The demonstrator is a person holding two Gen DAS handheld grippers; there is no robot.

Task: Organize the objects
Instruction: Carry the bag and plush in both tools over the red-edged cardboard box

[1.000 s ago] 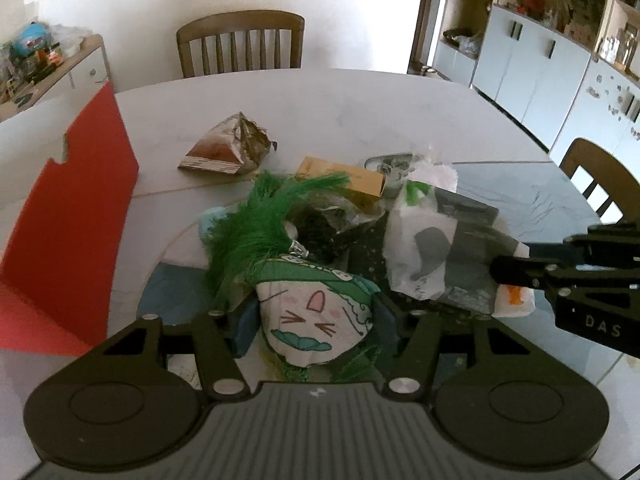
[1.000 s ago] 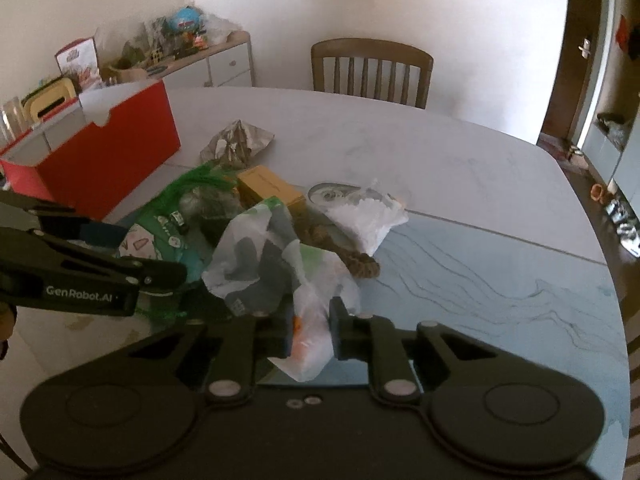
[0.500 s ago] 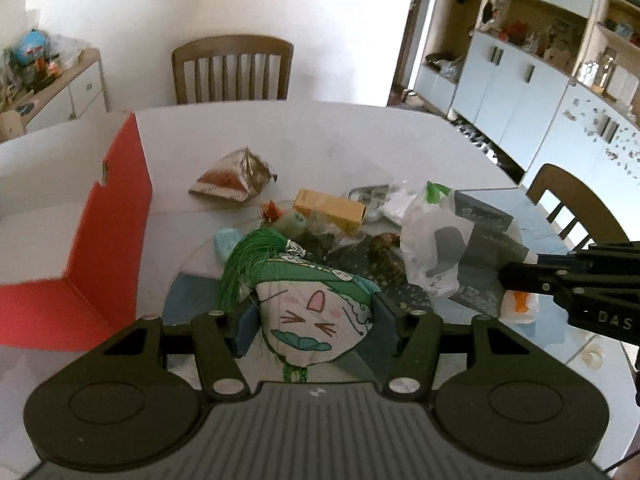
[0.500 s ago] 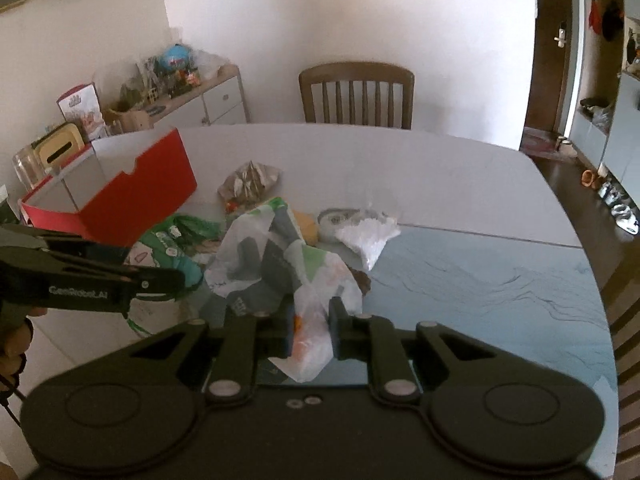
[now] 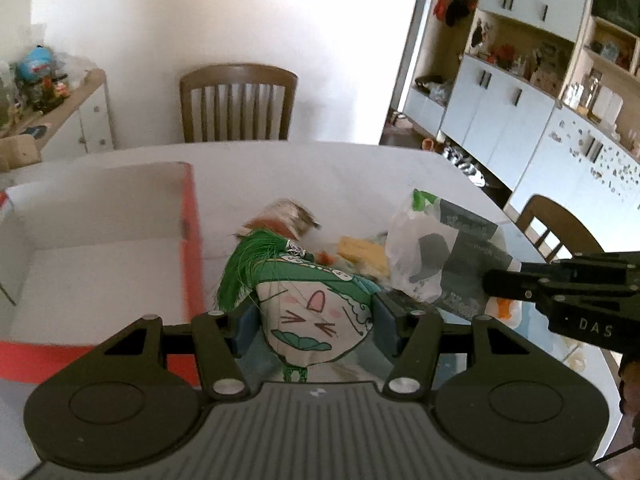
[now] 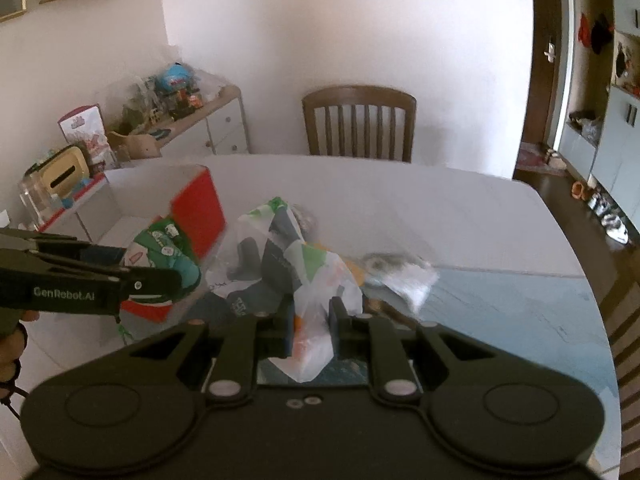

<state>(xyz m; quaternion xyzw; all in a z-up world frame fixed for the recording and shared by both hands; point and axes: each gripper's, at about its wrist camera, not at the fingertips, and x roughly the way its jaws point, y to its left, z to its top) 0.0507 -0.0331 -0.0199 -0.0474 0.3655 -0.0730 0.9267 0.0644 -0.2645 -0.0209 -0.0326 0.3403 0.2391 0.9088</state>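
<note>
Left tool (image 5: 314, 316) clamped on a cat-face pouch (image 5: 316, 316): white cloth with a drawn cat face, teal trim, green tassel (image 5: 248, 268) hanging off its upper left. Blue pads press both sides of the pouch. Pouch is up off the table (image 5: 360, 168), just right of the red box (image 5: 191, 248) wall and in front of the pile.

Right tool (image 6: 310, 322) pinched narrow on a plastic bag (image 6: 304, 276), white with grey, green and orange print. Bag bunches between the pads and billows up and left above them; its lower end hangs below the fingers. In the left wrist view the same bag sits right of the pouch, the right tool's black body reaching in from the right edge.

In the right wrist view the left tool comes in from the left edge, pouch at its tip, in front of the box corner. The two held things are close together; cannot tell whether they touch.

Red box: open top, white inside, on the left of the table. Remaining pile lies between box and bag: a brown snack packet (image 5: 284, 218), a yellow box (image 5: 362, 254), crumpled white plastic (image 6: 404, 278) further right. All blurred.

Wooden chair (image 5: 238, 104) at the far side of the table, a second one (image 5: 554, 228) on the right. Sideboard (image 6: 200, 128) with clutter on the left wall, cupboards (image 5: 520, 120) on the right.
</note>
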